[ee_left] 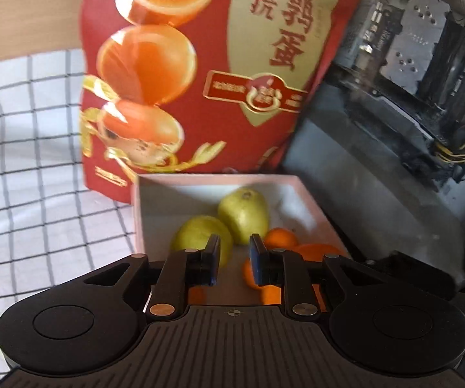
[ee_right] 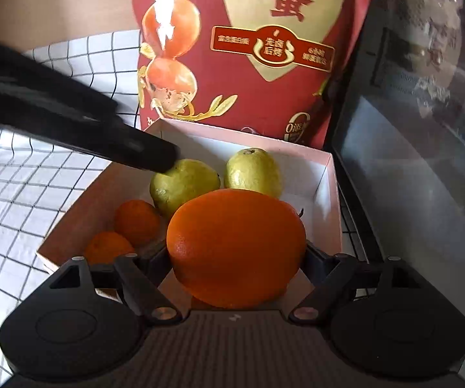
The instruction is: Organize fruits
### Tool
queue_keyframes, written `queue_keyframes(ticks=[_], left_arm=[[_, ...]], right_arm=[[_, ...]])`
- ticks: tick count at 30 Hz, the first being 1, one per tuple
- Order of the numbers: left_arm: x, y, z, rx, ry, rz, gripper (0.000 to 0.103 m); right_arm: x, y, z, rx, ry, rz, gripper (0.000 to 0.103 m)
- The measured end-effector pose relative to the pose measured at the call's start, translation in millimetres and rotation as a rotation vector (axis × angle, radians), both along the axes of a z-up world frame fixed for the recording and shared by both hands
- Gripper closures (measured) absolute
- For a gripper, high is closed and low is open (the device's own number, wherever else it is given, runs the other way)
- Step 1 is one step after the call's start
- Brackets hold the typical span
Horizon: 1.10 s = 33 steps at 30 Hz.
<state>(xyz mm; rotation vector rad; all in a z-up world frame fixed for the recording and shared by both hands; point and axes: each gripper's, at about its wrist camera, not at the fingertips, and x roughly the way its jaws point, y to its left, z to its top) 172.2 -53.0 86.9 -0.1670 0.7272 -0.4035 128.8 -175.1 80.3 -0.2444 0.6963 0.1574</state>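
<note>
A shallow white box (ee_left: 155, 200) (ee_right: 326, 174) holds two green pears (ee_left: 243, 215) (ee_right: 253, 171), one nearer (ee_left: 197, 236) (ee_right: 184, 186), and small oranges (ee_left: 279, 238) (ee_right: 137, 221). My right gripper (ee_right: 235, 252) is shut on a large orange (ee_right: 235, 249), held above the box's near end. My left gripper (ee_left: 234, 258) hovers over the box with a narrow gap between its fingers, empty; in the right wrist view it (ee_right: 155, 158) reaches in from the left and sits at the nearer pear.
A red snack bag (ee_left: 200, 74) (ee_right: 248, 48) stands upright behind the box. A glass-sided computer case (ee_left: 394, 97) (ee_right: 426, 129) stands close on the right. A white checked cloth (ee_left: 38, 177) (ee_right: 38, 187) covers the table to the left.
</note>
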Motion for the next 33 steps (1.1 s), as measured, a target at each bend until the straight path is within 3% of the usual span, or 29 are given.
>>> queue_keyframes(ticks=[2, 5, 9, 12, 15, 19, 22, 25, 28, 30, 33], left_arm=[[-13, 7, 2, -0.018, -0.024, 0.002, 0.080], [-38, 18, 5, -0.013, -0.071, -0.008, 0.080], [-72, 39, 6, 0.015, -0.110, 0.024, 0.080], [-101, 51, 3, 0.047, -0.076, 0.011, 0.080], [-125, 49, -8, 0.147, -0.033, -0.043, 0.079], [-141, 41, -28, 0.265, 0.001, -0.073, 0.076], [-140, 44, -35, 0.248, 0.047, -0.051, 0.076], [-144, 57, -36, 0.247, 0.083, 0.039, 0.076], [-145, 68, -37, 0.271, 0.112, 0.124, 0.076], [-148, 75, -39, 0.267, 0.132, 0.151, 0.076], [-155, 78, -39, 0.265, 0.153, 0.157, 0.076]], right_arm=[[-3, -3, -3, 0.000, 0.001, 0.002, 0.020], [-4, -20, -9, 0.109, 0.007, -0.027, 0.020], [-3, -20, 2, 0.114, -0.008, -0.007, 0.021], [4, -18, 15, 0.145, 0.004, 0.014, 0.021], [-11, -11, 25, 0.100, -0.095, 0.057, 0.021], [-34, -7, 28, 0.085, -0.131, 0.101, 0.021], [-59, -8, 27, 0.140, -0.128, 0.110, 0.021], [-87, -5, 15, 0.203, -0.098, 0.141, 0.021], [-109, 11, -8, 0.199, -0.054, 0.190, 0.022], [-114, 27, -25, 0.180, -0.024, 0.224, 0.034], [-106, 52, -47, 0.147, 0.021, 0.262, 0.041]])
